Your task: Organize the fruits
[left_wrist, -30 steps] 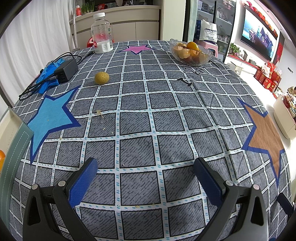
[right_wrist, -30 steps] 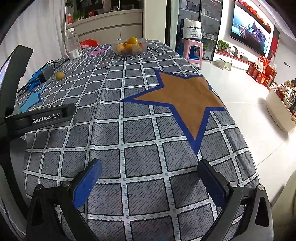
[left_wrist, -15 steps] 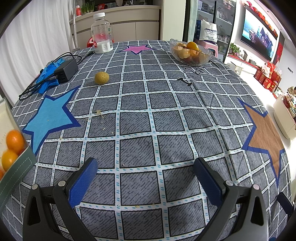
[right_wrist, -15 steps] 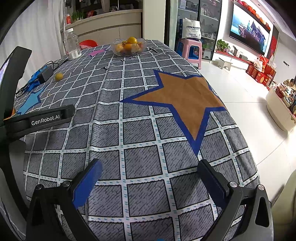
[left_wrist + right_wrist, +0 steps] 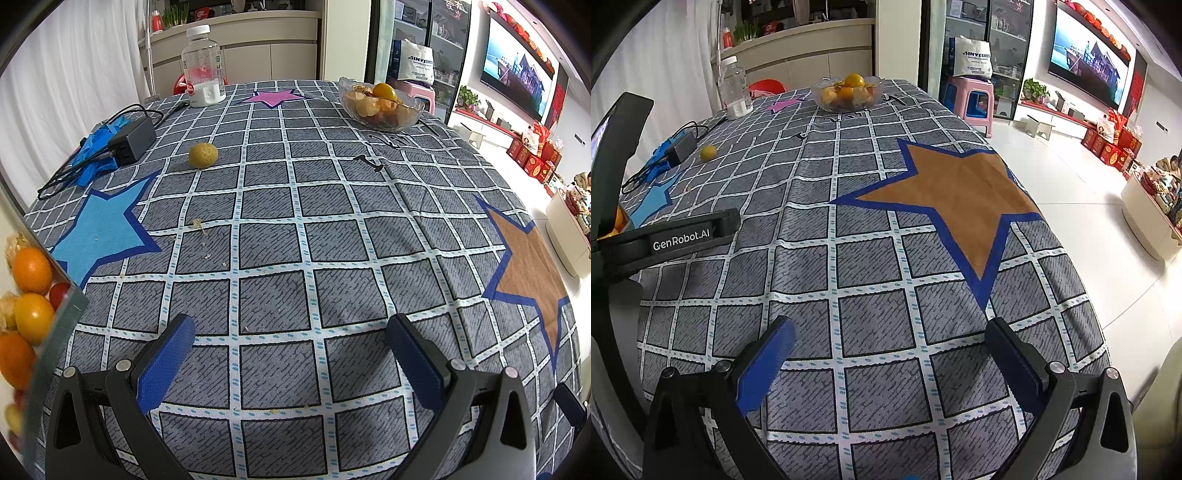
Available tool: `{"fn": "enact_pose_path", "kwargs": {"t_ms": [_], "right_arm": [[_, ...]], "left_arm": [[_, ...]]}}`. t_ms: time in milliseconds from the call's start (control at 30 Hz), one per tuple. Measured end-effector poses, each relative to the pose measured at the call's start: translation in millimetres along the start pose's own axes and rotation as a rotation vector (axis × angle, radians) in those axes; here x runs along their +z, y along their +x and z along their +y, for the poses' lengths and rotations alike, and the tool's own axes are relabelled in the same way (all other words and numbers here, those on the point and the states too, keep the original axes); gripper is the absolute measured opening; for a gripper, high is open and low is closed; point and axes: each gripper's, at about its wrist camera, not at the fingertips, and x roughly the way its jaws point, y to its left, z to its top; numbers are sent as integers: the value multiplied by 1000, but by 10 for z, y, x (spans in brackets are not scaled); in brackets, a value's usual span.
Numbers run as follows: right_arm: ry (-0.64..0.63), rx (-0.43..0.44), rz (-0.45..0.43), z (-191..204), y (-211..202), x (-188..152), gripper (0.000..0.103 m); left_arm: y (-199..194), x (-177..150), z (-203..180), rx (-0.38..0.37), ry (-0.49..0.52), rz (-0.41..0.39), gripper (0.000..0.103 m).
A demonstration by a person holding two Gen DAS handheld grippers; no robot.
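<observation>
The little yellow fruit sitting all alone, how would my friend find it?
Start at the blue star on the tablecloth. Look past its far tip, beside the black charger. The yellow fruit lies loose on the cloth, while the other fruits sit in the glass bowl.

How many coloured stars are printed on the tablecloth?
3: a blue star near the left edge, a pink star at the far end beside the bottle, a brown star on the right. Others may lie out of view.

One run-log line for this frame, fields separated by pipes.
left tongs open, empty | right tongs open, empty | loose yellow fruit beside charger | glass bowl holds fruit | fruit tray at left edge
</observation>
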Motion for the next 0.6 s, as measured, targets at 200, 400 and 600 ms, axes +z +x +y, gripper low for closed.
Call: {"fn": "enact_pose_path", "kwargs": {"t_ms": [200, 400, 600], "right_arm": [[-1, 1, 0, -13, 0, 0, 103], [-1, 1, 0, -22, 3, 2, 103], [-1, 0, 0, -26, 1, 1, 103]], "left_arm": [[0, 0, 0, 0, 0, 0, 103], [0, 0, 0, 0, 0, 0, 103], [-2, 1, 2, 0, 0, 0, 103]]}}
